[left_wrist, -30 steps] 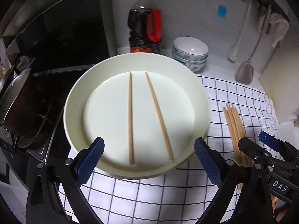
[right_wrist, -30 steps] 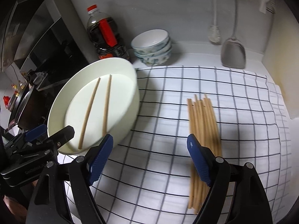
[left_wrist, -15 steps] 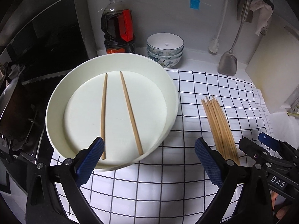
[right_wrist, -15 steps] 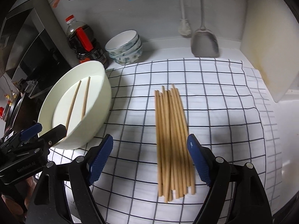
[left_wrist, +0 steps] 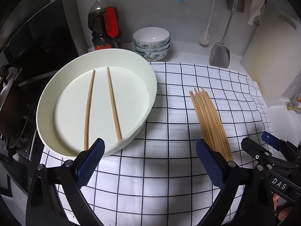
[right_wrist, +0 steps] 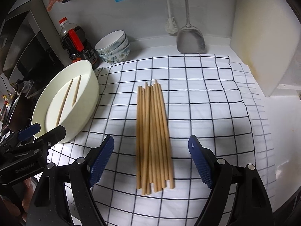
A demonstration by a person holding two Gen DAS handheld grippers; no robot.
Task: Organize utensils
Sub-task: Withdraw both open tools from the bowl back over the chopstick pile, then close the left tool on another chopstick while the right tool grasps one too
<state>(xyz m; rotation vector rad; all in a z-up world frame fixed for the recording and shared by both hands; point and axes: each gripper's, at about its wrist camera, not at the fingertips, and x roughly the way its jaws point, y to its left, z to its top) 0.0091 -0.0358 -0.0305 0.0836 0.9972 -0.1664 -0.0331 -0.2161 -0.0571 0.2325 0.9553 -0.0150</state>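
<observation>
A bundle of several wooden chopsticks (right_wrist: 153, 131) lies on the checked cloth (right_wrist: 203, 98), straight ahead of my right gripper (right_wrist: 151, 150), whose jaws stand open and empty above the bundle's near half. The same chopsticks (left_wrist: 209, 120) show at the right of the left wrist view. A cream round dish (left_wrist: 144, 69) sits at the cloth's left with two chopsticks (left_wrist: 101, 103) lying in it. My left gripper (left_wrist: 150, 152) hangs open and empty over the cloth between dish and bundle. In the right wrist view the dish (right_wrist: 88, 98) is at the left.
Stacked patterned bowls (left_wrist: 152, 43) and a dark sauce bottle (left_wrist: 105, 22) stand at the back by the wall. A metal spatula (left_wrist: 221, 52) and a brush (left_wrist: 205, 37) hang there. A white cutting board (left_wrist: 272, 56) leans at the right. A stove with a pan (left_wrist: 13, 101) lies left.
Both grippers have shifted right across the counter. The dish slid toward the left of both views, and the chopstick bundle now lies centred before the right gripper. Both stayed open.
</observation>
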